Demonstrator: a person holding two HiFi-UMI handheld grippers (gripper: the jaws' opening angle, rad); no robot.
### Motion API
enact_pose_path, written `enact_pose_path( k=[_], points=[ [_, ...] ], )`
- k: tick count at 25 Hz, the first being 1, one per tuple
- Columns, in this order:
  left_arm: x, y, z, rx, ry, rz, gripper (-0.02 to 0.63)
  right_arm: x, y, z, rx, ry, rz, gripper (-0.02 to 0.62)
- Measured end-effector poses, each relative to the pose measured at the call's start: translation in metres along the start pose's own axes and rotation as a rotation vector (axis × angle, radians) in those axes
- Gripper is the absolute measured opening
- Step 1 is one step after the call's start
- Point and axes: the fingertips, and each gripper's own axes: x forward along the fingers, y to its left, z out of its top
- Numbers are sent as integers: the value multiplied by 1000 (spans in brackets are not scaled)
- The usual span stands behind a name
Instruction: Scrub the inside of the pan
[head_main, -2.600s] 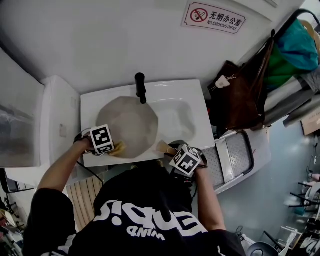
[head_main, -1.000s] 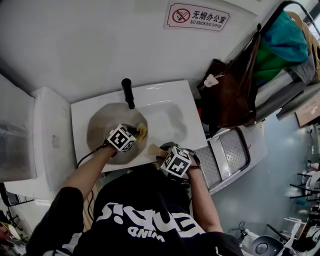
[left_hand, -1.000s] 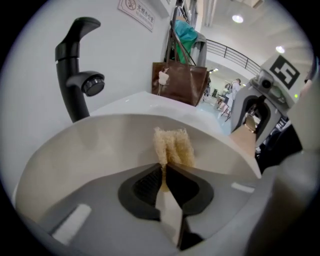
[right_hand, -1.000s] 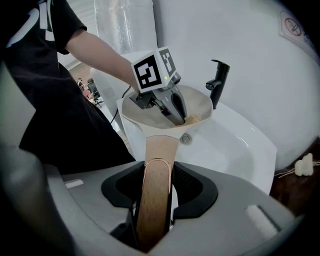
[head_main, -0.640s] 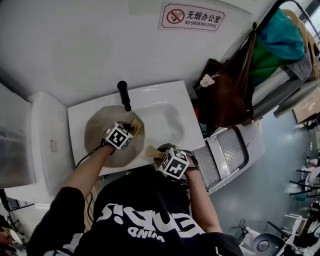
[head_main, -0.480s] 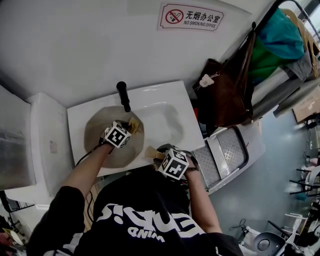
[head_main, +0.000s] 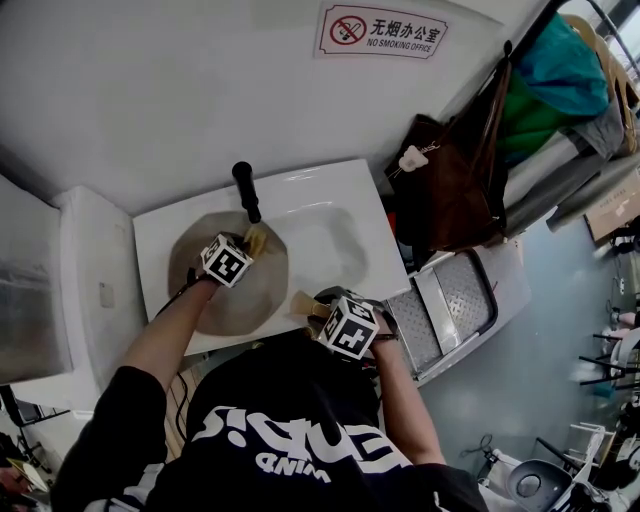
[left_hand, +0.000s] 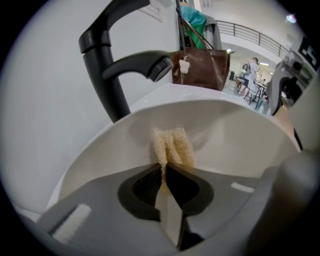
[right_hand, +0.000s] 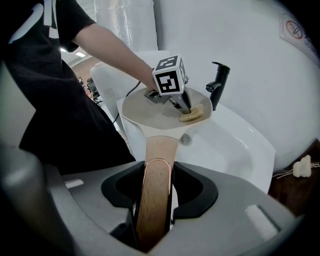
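A white wall with a no-smoking sign backs a white ceramic washbasin (head_main: 365, 225) with a black tap (head_main: 245, 190). Over the basin's left half sits the round beige pan (head_main: 245, 300). Its pale wooden handle (right_hand: 160, 145) reaches toward the near rim, where the right gripper (right_hand: 156, 172) is clamped on it. The pan looks rigid and fairly weighty, probably slick if wet, so the handle seems the sound place to hold. The left gripper (left_hand: 164, 167) pinches a soft yellow loofah sponge (left_hand: 172, 146) against the pan's far inner wall, below the tap. The sponge should squash and bend easily.
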Motion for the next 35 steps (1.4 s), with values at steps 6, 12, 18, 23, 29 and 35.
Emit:
enact_pose_path(
  k=[6, 12, 18, 23, 29, 35],
  points=[
    [-2, 24, -15, 17, 49, 64, 28, 0, 1, -1, 3, 0, 1, 164],
    [-2, 39, -35, 180, 162, 115, 28, 1, -1, -3, 6, -1, 4, 164],
    [-6, 44, -61, 354, 305, 94, 28, 0, 0, -1, 10, -7, 8, 164],
    [-15, 44, -86, 423, 441, 50, 28, 1, 0, -2, 12, -10, 9, 164],
    [-28, 30, -112, 483, 535, -39, 28, 1, 0, -1, 15, -15, 11, 164],
    [-43, 5, -130, 462, 564, -152, 28, 1, 0, -2, 17, -16, 14, 164]
  ],
)
